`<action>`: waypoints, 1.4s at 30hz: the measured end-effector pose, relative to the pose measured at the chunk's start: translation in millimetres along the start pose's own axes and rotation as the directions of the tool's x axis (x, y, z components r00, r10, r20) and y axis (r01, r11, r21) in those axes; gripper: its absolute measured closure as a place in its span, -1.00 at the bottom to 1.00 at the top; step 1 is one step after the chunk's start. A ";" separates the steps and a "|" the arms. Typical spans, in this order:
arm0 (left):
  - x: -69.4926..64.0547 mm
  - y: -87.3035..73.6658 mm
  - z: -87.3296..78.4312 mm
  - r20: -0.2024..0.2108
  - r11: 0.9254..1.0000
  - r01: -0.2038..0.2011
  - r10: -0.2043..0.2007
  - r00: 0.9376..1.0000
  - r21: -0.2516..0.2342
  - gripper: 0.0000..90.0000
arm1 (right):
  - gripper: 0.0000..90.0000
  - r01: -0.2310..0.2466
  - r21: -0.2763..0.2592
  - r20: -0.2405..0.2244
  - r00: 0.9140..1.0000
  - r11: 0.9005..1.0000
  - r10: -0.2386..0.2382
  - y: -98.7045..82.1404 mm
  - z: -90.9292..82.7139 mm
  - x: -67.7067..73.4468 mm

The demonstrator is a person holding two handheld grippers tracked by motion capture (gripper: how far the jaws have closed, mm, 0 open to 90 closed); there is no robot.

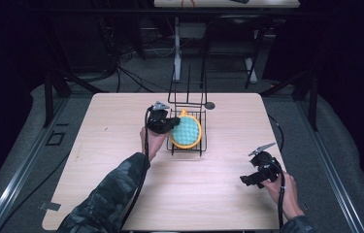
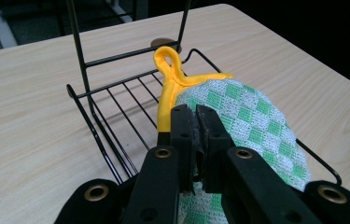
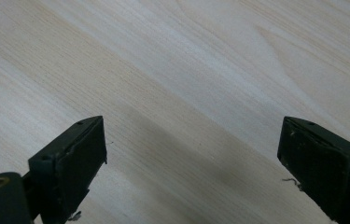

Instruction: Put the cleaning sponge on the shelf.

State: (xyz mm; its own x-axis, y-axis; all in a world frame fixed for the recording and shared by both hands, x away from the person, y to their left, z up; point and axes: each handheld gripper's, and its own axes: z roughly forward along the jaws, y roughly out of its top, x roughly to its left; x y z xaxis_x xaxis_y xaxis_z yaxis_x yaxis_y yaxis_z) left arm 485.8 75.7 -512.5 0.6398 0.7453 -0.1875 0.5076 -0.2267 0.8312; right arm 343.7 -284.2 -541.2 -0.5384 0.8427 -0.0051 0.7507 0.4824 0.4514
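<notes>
The left claw (image 2: 196, 122) is clamped on the pad (image 2: 252, 126), a round cloth checked green and white with a yellow rim. In the left gripper view its two jaws stand pressed together with the pad's near edge pinched between them, right beside the yellow binding; the rest of the pad spreads away to the right of and beyond the jaws. The yellow loop (image 2: 168, 58) at the pad's rim stands up just ahead of the claw tips, in front of the rack's upright bars.

The pad lies over the rack (image 2: 112, 98), a black wire tray with a tall frame at its far side. From the high view the pad (image 1: 188, 131) covers most of the rack (image 1: 188, 151), and the left claw (image 1: 169, 124) reaches it from the left side, the hand behind it over the desk (image 1: 121, 121). The bare wires of the rack floor show to the left of the claw in the left gripper view.

The right claw (image 1: 248, 179) sits well apart from the pad, near the desk's front right corner. Its jaws stand wide over bare wood (image 3: 186, 93), nothing between them.
</notes>
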 end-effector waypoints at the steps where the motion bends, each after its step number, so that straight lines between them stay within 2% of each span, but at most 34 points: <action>1: 0.7 -0.4 1.1 -0.001 1.000 -0.002 0.002 1.000 0.004 0.93 | -0.84 -0.001 -0.005 0.001 1.000 1.000 0.001 -0.2 0.3 0.1; 4: 0.1 -1.6 4.2 -0.008 1.000 0.000 0.000 1.000 0.001 0.92 | -0.84 0.002 -0.001 -0.001 1.000 1.000 -0.002 -0.2 0.3 0.1; 11: 1.9 -5.0 9.6 -0.010 1.000 -0.006 0.006 1.000 0.028 0.92 | -0.83 0.004 -0.004 -0.003 1.000 1.000 -0.004 -0.5 0.9 0.5; 18: 2.1 -7.4 14.5 -0.031 0.999 0.024 -0.022 0.999 0.045 0.91 | -0.83 0.008 0.010 -0.001 1.000 1.000 -0.008 -0.2 0.4 0.2; 24: 3.6 -10.6 20.1 -0.034 0.997 0.031 -0.029 0.999 0.068 0.91 | -0.83 0.005 0.005 -0.005 1.000 1.000 -0.005 -0.3 0.7 0.5; 34: 5.1 -10.7 24.0 -0.038 0.997 0.041 -0.038 0.999 0.059 0.88 | -0.83 0.009 0.009 -0.002 1.000 1.000 -0.009 -0.3 0.3 0.2; 37: 4.6 -10.7 24.4 -0.037 0.997 0.041 -0.039 0.999 0.059 0.87 | -0.83 0.006 -0.003 -0.004 1.000 1.000 -0.006 -0.5 0.9 0.6; 40: 4.9 -10.7 24.0 -0.035 0.997 0.055 -0.053 0.998 0.052 0.72 | -0.83 0.005 -0.004 -0.004 1.000 1.000 -0.005 -0.6 0.5 0.4; 42: 6.5 -10.7 24.0 -0.030 0.997 0.054 -0.052 0.998 0.051 0.48 | -0.83 0.003 0.001 -0.005 1.000 1.000 -0.003 -0.5 -0.4 0.5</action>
State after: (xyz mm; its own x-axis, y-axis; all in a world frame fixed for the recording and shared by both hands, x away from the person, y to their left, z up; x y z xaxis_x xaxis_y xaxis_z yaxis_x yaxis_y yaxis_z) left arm 498.3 68.0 -535.2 0.5948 0.7747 -0.2147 0.5699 -0.2180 0.7923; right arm 342.9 -284.2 -541.1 -0.5428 0.8398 -0.0022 0.7491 0.4853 0.4509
